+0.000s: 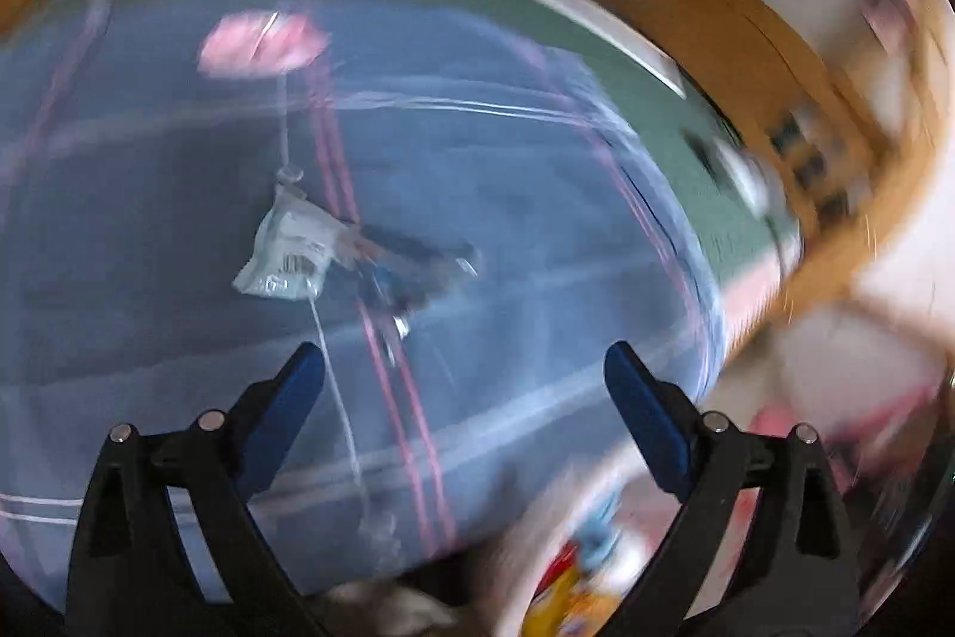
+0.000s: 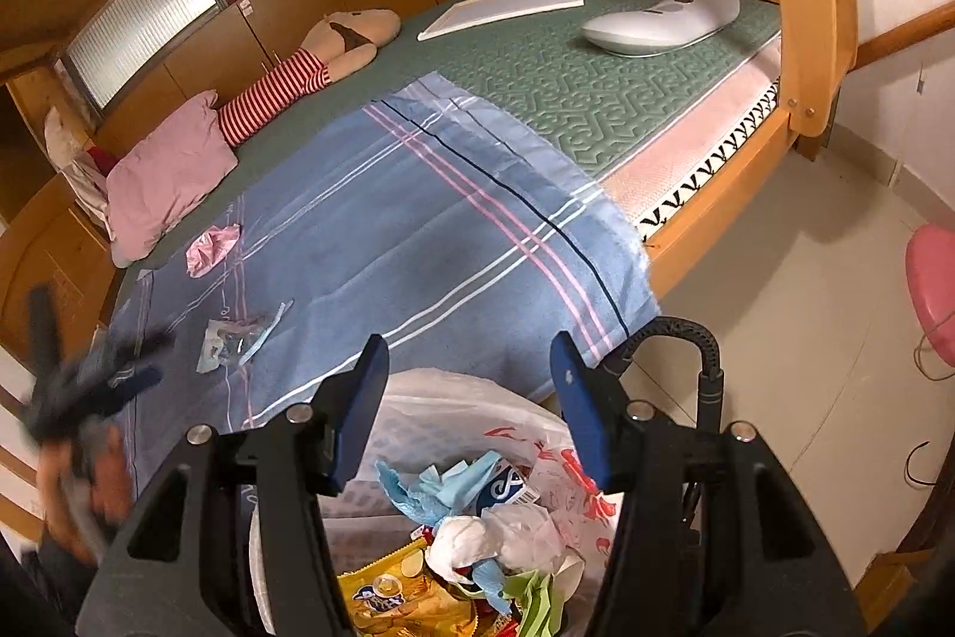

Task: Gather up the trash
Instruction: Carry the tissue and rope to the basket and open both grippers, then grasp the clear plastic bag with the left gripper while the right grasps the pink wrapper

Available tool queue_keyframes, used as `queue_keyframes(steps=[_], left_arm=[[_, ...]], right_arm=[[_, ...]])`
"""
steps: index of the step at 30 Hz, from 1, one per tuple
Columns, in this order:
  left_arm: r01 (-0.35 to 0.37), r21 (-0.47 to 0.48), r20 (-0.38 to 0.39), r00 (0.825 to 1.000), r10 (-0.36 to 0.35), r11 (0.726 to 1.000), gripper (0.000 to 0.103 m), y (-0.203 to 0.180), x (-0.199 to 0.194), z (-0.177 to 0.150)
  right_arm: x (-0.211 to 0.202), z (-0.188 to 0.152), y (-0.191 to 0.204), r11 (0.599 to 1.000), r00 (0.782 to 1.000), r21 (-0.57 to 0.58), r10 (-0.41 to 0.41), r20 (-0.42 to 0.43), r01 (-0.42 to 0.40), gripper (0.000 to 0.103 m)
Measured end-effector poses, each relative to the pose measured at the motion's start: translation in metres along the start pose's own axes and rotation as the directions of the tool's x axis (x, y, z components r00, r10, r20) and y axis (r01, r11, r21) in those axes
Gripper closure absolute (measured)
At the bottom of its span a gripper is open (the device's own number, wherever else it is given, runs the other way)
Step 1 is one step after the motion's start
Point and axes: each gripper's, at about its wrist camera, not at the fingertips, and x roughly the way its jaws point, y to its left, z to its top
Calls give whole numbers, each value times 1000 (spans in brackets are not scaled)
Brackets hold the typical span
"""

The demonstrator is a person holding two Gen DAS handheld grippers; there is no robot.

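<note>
A clear and white plastic wrapper (image 1: pixel 286 249) lies on the blue striped sheet (image 1: pixel 537 249), ahead of my left gripper (image 1: pixel 462 362). That gripper stands wide open with nothing between its blue pads. Farther off lies a crumpled pink wrapper (image 1: pixel 262 43). In the right wrist view the same clear wrapper (image 2: pixel 230 338) and pink wrapper (image 2: pixel 212 243) sit on the sheet (image 2: pixel 447 231), with the blurred left gripper (image 2: pixel 101 356) near the clear one. My right gripper (image 2: pixel 468 356) hangs open and empty above a white trash bag (image 2: pixel 430 386) full of rubbish.
A pink pillow (image 2: pixel 167 171), a striped plush doll (image 2: pixel 310 64), a white board (image 2: pixel 507 7) and a white oval object (image 2: pixel 662 19) lie on the green mattress (image 2: pixel 597 99). The wooden bed frame (image 2: pixel 806 10) rises at the right. A pink stool (image 2: pixel 931 279) stands on the tiled floor.
</note>
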Motion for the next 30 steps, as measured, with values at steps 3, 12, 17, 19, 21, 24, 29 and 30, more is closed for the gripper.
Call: queue_keyframes(steps=[3,12,17,19,21,24,29,30], left_arm=[[-33,-87,-97,995,25,996,10,20,48,29],[-271,-91,-147,955,256,958,26,38,115,48],[-319,5,-118,941,317,948,78,39,106,45],[-346,-21,-101,934,342,938,90,46,84,43],[-345,-102,-46,938,342,933,90,59,46,41],[-380,-204,89,911,404,902,90,84,-18,32],[-466,-347,180,819,545,814,90,126,-82,6],[-469,-363,189,809,556,805,90,130,-88,2]], right_arm=[[0,1,1,999,1000,-25,-27,6,27,47],[25,17,21,993,998,-97,-66,10,66,47],[47,35,61,991,1000,-130,23,11,-22,47],[61,46,87,985,997,-156,72,8,-70,47],[77,55,115,972,995,-211,100,-4,-99,47],[115,64,169,937,991,-322,128,-48,-137,47],[204,66,281,869,977,-450,157,-144,-206,42],[221,66,304,850,976,-482,163,-144,-213,41]])
